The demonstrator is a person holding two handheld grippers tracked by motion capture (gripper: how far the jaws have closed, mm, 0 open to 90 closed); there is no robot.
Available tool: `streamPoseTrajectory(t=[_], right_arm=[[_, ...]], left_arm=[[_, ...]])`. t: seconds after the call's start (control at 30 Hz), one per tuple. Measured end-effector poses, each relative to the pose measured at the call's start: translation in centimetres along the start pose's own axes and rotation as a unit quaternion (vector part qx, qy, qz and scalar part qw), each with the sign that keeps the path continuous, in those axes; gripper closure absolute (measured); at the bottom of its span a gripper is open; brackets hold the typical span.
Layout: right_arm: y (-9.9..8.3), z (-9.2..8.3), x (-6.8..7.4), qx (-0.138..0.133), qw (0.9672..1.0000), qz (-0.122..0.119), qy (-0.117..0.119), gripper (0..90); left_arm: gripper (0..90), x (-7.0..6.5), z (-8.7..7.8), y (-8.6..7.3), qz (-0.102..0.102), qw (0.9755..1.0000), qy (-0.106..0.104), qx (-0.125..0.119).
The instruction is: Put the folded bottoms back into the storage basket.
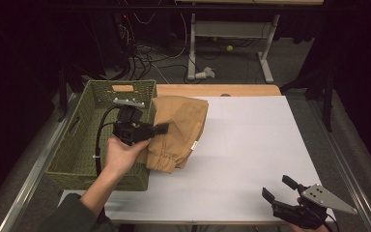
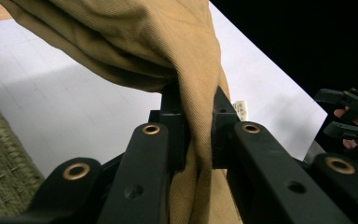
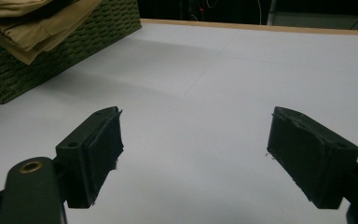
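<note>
Left claw (image 1: 162, 127) is clamped on a fold of the tan garment (image 1: 181, 130), w/ cloth bunched thick between the two black jaws; in the left gripper view the fabric (image 2: 168, 56) rises out of the pinch and drapes back over it. The hand (image 1: 121, 154) holds that claw roughly level, above the right-hand rim of the green woven basket (image 1: 79, 145). My read: the grip is near the cloth's edge so the rest can trail, and the garment is partway betw. basket and tabletop. Which way it's headed I can't tell. Garment itself lies half over the basket's right wall, half on the white tabletop (image 1: 251, 145), just beside the basket; a small white label (image 1: 193, 145) shows at its near edge.

Right claw (image 1: 279, 187) sits well apart at the near right corner, jaws spread wide w/ nothing between them; the right gripper view has only bare white surface between its pads (image 3: 103, 149). Looks parked, prob. waiting to take a second corner.

Tabletop is a plain white sheet over a wooden board (image 1: 217, 90), whose edge shows at the far side. Beyond it the room is dark: grey floor, a tangle of cables (image 1: 145, 50), the white legs of another desk (image 1: 232, 34), a yellow ball (image 1: 229, 48) under it
</note>
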State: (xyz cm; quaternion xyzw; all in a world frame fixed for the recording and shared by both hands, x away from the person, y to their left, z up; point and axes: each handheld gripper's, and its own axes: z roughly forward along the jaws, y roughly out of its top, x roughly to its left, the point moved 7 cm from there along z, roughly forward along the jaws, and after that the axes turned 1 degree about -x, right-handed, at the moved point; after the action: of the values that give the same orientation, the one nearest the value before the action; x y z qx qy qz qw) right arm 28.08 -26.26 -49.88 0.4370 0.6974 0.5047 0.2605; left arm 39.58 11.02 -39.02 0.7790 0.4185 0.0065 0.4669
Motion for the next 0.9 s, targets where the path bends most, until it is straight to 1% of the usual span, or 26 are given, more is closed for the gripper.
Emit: streamPoseTrajectory(t=[0.5,0.73,0.9], right_arm=[[0.0,0.0,0.0,0.001,1.0000,0.000,-0.001,19.2],[0.0,0.0,0.0,0.000,1.0000,0.000,-0.001,19.2],[0.0,0.0,-0.1,0.000,1.0000,0.000,-0.002,19.2]], left_arm=[[79.0,1.0,-1.7,-0.2,-0.014,0.9998,0.002,-0.015],[79.1,1.1,-2.2,-0.3,-0.014,0.9998,0.006,-0.015],[79.1,1.5,-2.6,-0.5,-0.020,0.9996,0.006,-0.019]])
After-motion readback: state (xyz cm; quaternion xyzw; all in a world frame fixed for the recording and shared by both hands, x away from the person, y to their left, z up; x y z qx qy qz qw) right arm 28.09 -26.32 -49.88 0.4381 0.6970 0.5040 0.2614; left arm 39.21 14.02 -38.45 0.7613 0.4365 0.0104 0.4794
